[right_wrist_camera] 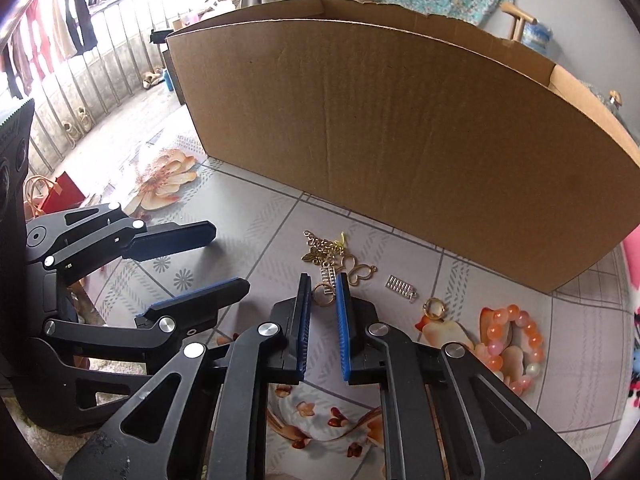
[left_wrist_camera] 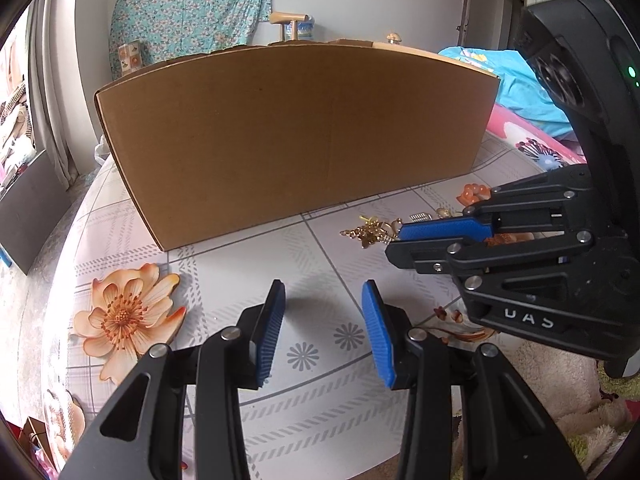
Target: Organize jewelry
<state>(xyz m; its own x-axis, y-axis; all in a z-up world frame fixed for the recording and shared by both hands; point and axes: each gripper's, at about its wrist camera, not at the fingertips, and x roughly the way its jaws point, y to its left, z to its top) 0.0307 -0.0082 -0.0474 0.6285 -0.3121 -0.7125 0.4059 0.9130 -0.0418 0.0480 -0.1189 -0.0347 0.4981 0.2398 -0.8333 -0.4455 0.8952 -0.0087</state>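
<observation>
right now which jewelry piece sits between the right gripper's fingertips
The gold keyring charm, between the right gripper tips. The silver abacus charm, small gold ring and orange bead bracelet lie off to its right.

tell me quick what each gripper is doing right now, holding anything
Left gripper: open, nothing between its fingers.
Right gripper: jaws narrowly apart around the gold key ring, not yet pressing on it.
</observation>
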